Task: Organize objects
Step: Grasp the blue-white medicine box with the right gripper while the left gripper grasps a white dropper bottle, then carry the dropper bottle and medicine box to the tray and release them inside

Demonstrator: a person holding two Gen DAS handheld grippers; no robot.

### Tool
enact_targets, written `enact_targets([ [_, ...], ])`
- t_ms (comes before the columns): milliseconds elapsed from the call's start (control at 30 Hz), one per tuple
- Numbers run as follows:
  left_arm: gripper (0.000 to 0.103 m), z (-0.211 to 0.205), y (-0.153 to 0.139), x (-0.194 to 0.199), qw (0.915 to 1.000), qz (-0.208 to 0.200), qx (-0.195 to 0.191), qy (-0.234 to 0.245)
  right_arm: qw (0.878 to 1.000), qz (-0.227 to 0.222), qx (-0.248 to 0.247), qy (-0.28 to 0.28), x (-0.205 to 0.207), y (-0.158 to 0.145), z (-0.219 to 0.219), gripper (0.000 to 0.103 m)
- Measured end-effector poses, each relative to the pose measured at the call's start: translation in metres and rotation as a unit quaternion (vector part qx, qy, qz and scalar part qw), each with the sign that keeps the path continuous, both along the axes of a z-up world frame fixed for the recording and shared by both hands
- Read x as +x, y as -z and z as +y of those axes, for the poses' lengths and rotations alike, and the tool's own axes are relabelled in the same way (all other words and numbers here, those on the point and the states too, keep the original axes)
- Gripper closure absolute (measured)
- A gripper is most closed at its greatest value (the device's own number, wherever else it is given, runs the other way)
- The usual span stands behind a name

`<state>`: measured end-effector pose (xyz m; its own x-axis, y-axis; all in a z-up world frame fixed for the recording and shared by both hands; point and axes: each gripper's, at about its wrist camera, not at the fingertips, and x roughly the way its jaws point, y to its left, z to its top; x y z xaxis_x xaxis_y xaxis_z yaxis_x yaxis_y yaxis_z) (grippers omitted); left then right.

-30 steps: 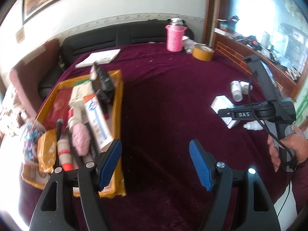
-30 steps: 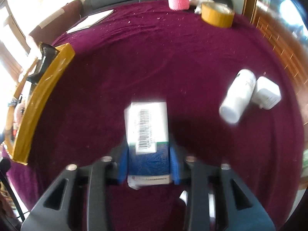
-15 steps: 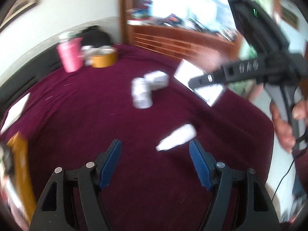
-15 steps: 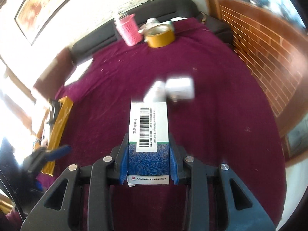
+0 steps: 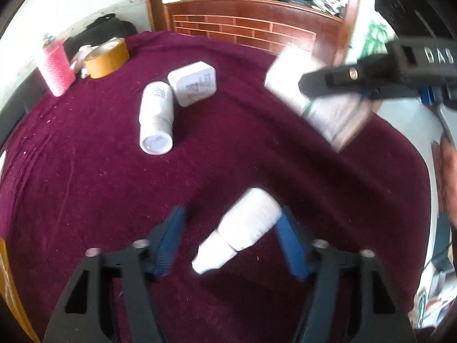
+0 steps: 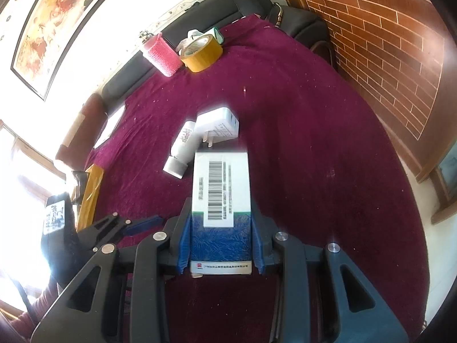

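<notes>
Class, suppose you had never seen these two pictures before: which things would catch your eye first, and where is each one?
First, the medicine box with its barcode, clamped in the right gripper at the front of the right wrist view. Next, the small white bottle lying on the maroon cloth between the pads of the left gripper, whose jaws are closing. Farther back stand a pink cup and a yellow tape roll.

White dropper bottle (image 5: 245, 230) lying tilted; barcoded box (image 6: 221, 208) aloft.

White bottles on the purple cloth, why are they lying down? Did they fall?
Both lie on their sides: the bottle leans against the charger, and the dropper bottle lies slantwise between the closing left gripper fingers. No spill shows.
</notes>
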<state>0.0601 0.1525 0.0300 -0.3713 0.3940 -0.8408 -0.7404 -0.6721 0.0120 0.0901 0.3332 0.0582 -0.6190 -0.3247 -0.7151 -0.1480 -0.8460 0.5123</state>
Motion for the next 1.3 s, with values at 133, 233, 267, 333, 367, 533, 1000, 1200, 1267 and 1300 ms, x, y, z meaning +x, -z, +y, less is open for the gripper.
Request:
enact_targets([
  [133, 0.082, -0.008, -0.001, 0.001, 0.9995, -0.009, 0.018, -0.025, 1.000, -0.002, -0.004, -0.003, -0.001, 0.004, -0.004, 0.071],
  [233, 0.082, -0.019, -0.003, 0.005, 0.9988, -0.010, 0.023, -0.041, 1.000, -0.010, 0.004, -0.012, -0.004, 0.008, -0.012, 0.071],
  [267, 0.082, -0.024, -0.004, 0.006, 0.9984, -0.013, 0.029, -0.046, 1.000, -0.014, 0.015, -0.016, -0.006, 0.010, -0.016, 0.071],
  [333, 0.082, -0.035, -0.008, 0.006, 0.9974, -0.016, 0.041, -0.057, 0.999, -0.021, 0.036, -0.019, -0.007, 0.011, -0.027, 0.071],
  [367, 0.082, -0.044, -0.012, 0.010, 0.9966, -0.016, 0.049, -0.064, 0.998, -0.024, 0.048, -0.016, -0.007, 0.011, -0.031, 0.070],
  [533, 0.082, -0.068, -0.022, 0.016, 0.9944, -0.013, 0.063, -0.084, 0.996, -0.028, 0.085, -0.002, -0.015, 0.010, -0.044, 0.042],
  [1000, 0.081, -0.189, -0.055, 0.044, 0.9711, 0.031, 0.122, -0.202, 0.983, -0.052, 0.174, -0.023, -0.011, 0.003, -0.099, 0.072],
  [1200, 0.081, -0.280, -0.072, 0.052, 0.9414, 0.055, 0.137, -0.304, 0.986, -0.003, 0.132, -0.101, -0.013, -0.034, -0.169, 0.072],
  [1267, 0.081, -0.309, -0.072, 0.047, 0.9308, 0.055, 0.134, -0.335, 0.983, 0.011, 0.117, -0.139, -0.019, -0.044, -0.206, 0.071],
  [1300, 0.081, -0.323, -0.072, 0.043, 0.9252, 0.054, 0.133, -0.351, 0.982, 0.014, 0.111, -0.155, -0.022, -0.047, -0.221, 0.071],
])
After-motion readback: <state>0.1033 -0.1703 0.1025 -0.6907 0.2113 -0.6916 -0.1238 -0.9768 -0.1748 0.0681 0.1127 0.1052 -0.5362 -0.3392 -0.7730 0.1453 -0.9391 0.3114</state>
